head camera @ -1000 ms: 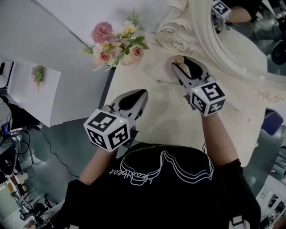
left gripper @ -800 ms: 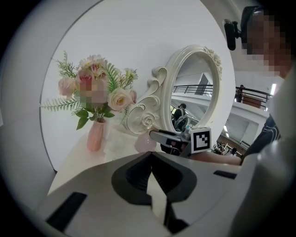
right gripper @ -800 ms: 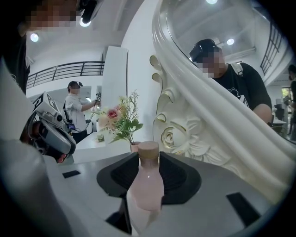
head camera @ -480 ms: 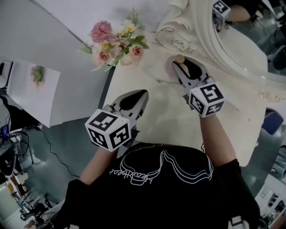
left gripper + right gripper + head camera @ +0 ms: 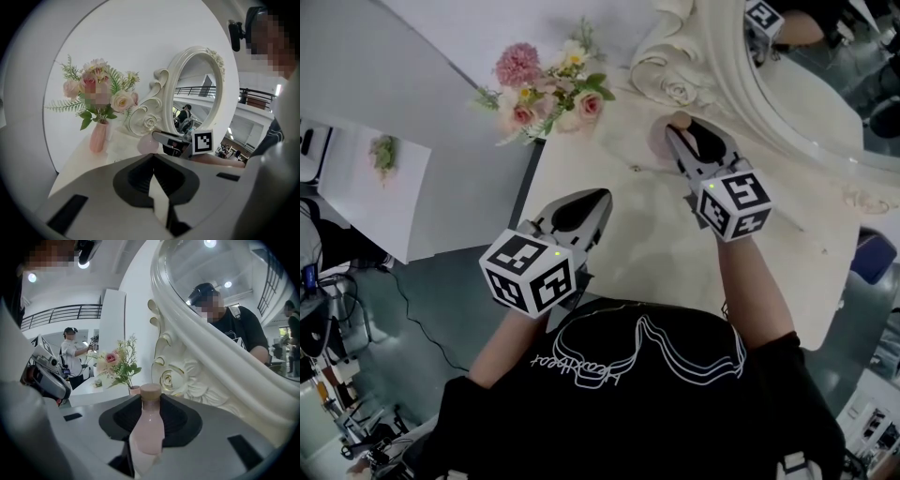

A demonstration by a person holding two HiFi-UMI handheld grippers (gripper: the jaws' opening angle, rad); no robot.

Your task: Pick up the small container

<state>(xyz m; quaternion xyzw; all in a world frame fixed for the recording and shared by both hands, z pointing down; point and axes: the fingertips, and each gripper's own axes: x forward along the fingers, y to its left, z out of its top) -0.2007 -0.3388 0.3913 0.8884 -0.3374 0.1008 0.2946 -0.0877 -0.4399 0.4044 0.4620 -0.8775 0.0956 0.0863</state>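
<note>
Pink small container [image 5: 149, 427] stands between the right gripper's [image 5: 151, 401] closing jaws, pads meeting its sides. Next: lift straight off the counter [image 5: 647, 234]. Left gripper [image 5: 153, 161] is closed, empty.

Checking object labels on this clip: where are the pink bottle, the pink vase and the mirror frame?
pink bottle [image 5: 148, 429]: right gripper view, on its body below the neck.
pink vase [image 5: 98, 137]: left gripper view, on its mid-body.
mirror frame [image 5: 150, 123]: left gripper view, on the carved rose.

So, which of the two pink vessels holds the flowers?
The pink vase beside the mirror; the pink bottle carries only a tan cap.
</note>
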